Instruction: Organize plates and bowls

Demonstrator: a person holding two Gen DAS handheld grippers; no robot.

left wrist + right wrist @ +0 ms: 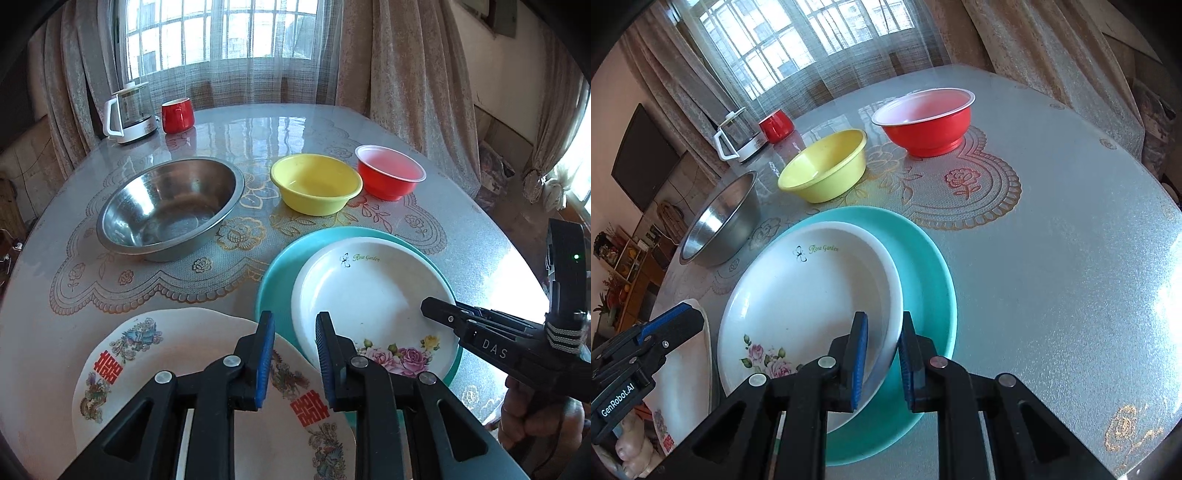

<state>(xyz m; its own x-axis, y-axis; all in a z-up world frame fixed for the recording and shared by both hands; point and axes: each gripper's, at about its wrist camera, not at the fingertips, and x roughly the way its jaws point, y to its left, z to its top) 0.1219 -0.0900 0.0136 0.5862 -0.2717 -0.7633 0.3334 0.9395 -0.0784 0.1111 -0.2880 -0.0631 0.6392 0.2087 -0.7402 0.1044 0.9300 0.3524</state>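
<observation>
A white rose-printed plate [369, 288] [805, 288] lies in a larger teal plate [277, 280] [931, 266]. My right gripper [883, 315] [428, 306] is shut on the white plate's right rim. A white plate with red characters and dragons [177, 347] [687, 369] lies at the near left. My left gripper [294, 315] [689, 310] hangs over its right edge, jaws apart, pads touching nothing. Behind stand a steel bowl [170, 206] [720, 221], a yellow bowl [316, 184] [823, 170] and a red bowl [389, 173] [927, 118].
The round table [1052, 258] has a glossy cover with a gold lace pattern. A glass kettle [129, 114] and a red cup [178, 114] stand at the far left by the curtained window. A hand [524, 424] holds the right gripper's handle.
</observation>
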